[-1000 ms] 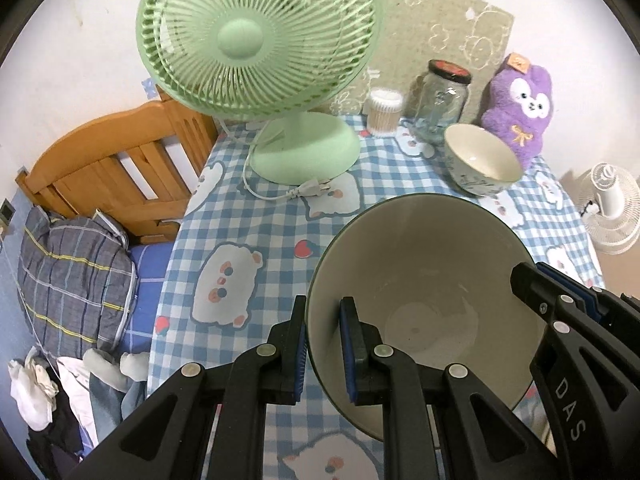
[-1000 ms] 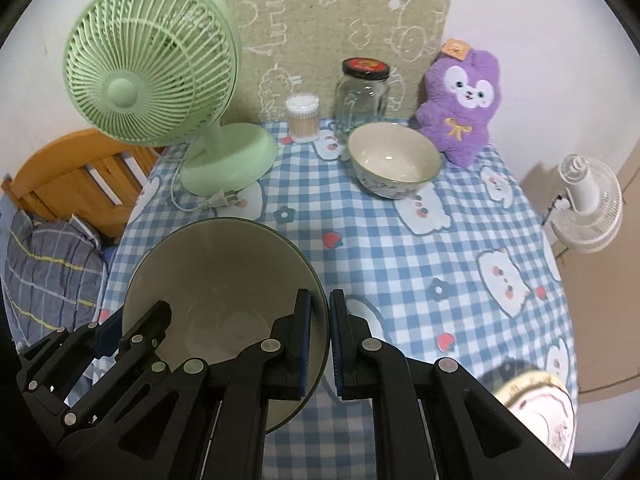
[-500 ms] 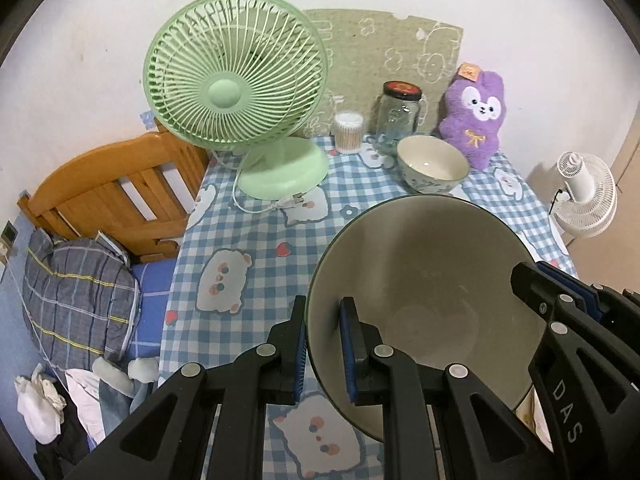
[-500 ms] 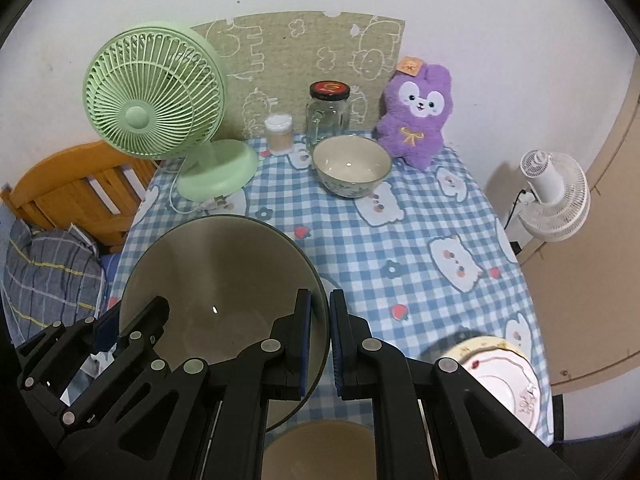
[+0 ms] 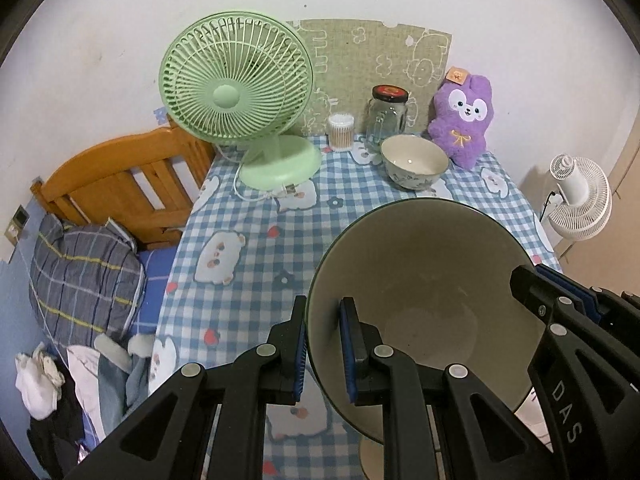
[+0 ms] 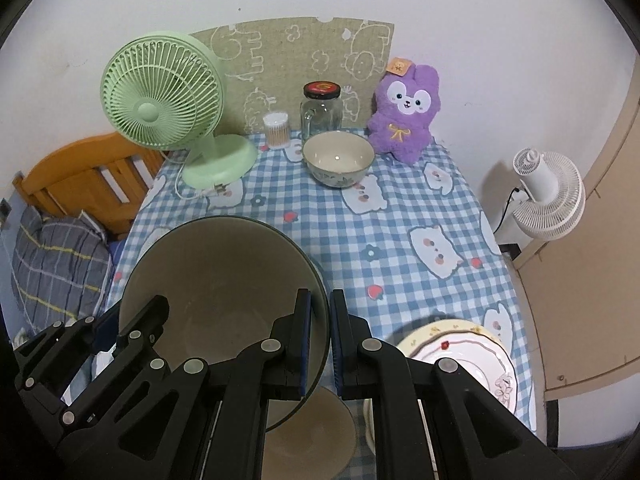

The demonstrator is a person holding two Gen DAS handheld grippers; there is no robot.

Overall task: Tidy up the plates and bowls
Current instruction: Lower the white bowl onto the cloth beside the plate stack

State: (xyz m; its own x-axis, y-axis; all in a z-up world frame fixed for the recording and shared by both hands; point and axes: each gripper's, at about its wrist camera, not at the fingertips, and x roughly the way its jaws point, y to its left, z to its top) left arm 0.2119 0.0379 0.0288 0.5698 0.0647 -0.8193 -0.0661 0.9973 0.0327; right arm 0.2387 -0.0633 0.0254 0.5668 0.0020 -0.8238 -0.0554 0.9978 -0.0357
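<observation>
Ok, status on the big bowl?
Both hand-held grippers, left and right, clamped on big bowl rim, opposite sides. Bowl off the table. Tan bowl directly beneath.

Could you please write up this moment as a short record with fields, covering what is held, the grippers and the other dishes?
held item: large bowl, lifted above the table
left gripper: shut on the bowl's left rim
right gripper: shut on the bowl's right rim
small bowl: upright at the far end, in front of the glass jar
plate: near right edge
below held bowl: another beige dish, partly hidden
</observation>
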